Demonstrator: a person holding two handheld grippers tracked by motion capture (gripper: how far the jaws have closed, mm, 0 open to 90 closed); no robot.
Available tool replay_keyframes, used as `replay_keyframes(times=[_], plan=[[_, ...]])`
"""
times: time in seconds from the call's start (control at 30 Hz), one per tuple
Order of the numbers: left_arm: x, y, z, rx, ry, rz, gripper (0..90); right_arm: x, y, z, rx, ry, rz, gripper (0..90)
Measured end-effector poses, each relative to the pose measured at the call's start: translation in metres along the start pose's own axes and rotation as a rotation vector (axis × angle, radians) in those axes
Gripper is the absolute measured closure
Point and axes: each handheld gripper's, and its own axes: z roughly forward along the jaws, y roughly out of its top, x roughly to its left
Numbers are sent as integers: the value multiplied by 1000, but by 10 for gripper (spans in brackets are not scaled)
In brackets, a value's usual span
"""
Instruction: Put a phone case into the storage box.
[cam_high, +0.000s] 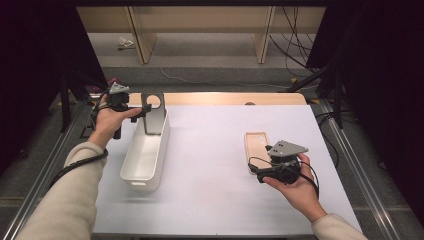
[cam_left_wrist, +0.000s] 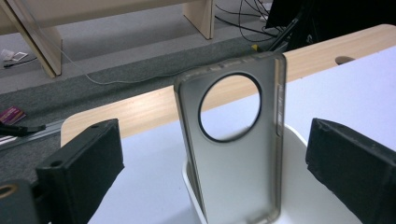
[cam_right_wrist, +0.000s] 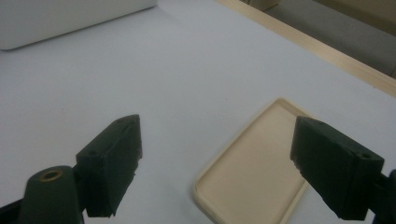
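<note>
The tabletop (cam_high: 210, 200) is the biggest thing here, a white sheet with a strip of bare wood showing along its far edge. Taking the white bin (cam_high: 146, 150) as the reference point: it's a long, narrow open tub sitting on the left part of the sheet, its long sides running away from the person and its left wall close to the sheet's left edge. To the right of the bin there's a wide bare stretch of tabletop, so lots of room to move across the middle, and the near side of the sheet in front of the bin is bare too.

At the bin's far end a grey phone case (cam_left_wrist: 233, 144) stands upright inside it, leaning a bit, big round camera hole at the top, sticking up well above the rim. The left tongs (cam_high: 142, 111) hang just left of that far end, level with the top of the case. They're wide open, the case sits between the pads with clear gaps on both sides, nothing gripped.

Well to the right of the bin, a beige phone case (cam_high: 256, 145) lies flat, hollow side up, with bare sheet all around it. The right tongs (cam_right_wrist: 215, 163) hover just above its near end, spread wide, holding nothing.
</note>
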Motion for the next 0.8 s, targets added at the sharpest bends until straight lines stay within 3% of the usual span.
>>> replay_keyframes(times=[0.27,0.47,0.53,0.63,0.7,0.8], plan=[[-21,-9,-31,-58,-53,19,0,-3,0,0,-3,3,11,172],[-38,-24,-55,-86,-105,25,0,-8,-1,-1,-6,10,18,168],[-46,-31,-62,-91,-105,20,0,-9,-1,-1,-8,10,26,167],[-59,-42,-71,-103,-163,12,0,-11,-1,-1,-11,12,34,167],[-70,-48,-77,-111,-164,19,0,-13,-2,-1,-11,11,39,167],[-83,-56,-83,-103,-198,37,0,-15,-2,-1,-10,11,44,167]])
